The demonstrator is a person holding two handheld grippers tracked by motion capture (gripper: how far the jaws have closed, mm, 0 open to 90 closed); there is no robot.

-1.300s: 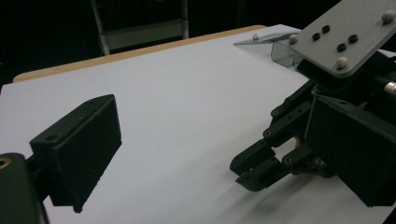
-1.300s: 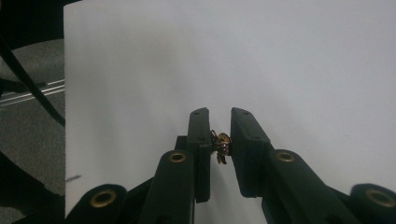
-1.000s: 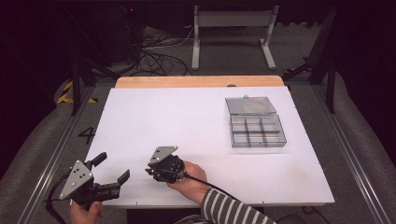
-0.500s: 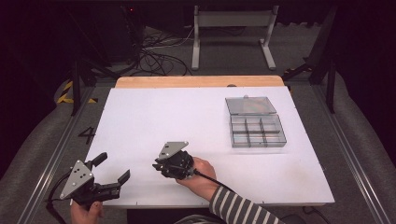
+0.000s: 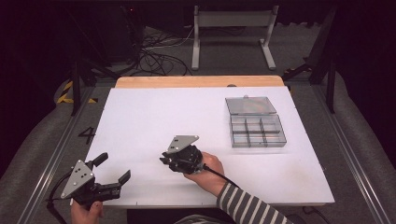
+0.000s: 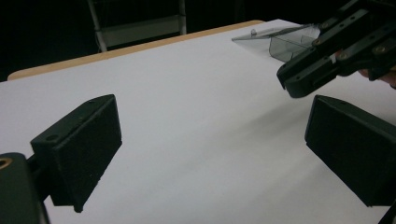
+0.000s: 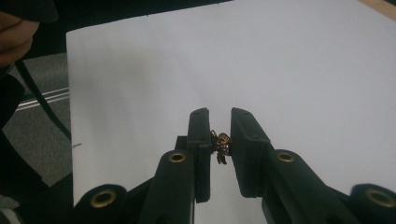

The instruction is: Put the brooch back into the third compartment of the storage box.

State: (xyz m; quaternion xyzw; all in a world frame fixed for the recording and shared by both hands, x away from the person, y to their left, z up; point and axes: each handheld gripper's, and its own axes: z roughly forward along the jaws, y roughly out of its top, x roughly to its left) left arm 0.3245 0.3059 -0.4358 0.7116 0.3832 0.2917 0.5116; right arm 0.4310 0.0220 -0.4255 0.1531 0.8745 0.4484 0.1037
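Forward and a little to the right across the desk [image 5: 140, 121] the right gripper [image 5: 164, 161] has been carried since 1 second ago, lifted slightly as it went. Its jaws are seen nearly closed in the right gripper view, pinched on a small gold-coloured metal piece [image 7: 220, 145] held between the pads, above the white surface. Down at the near left corner the left gripper [image 5: 113, 173] has been kept in place, its jaws spread wide with nothing between them. Well apart to the right, the clear compartment box [image 5: 257, 130] is set on the desk, its lid [image 5: 250, 105] laid open behind 6 compartments.
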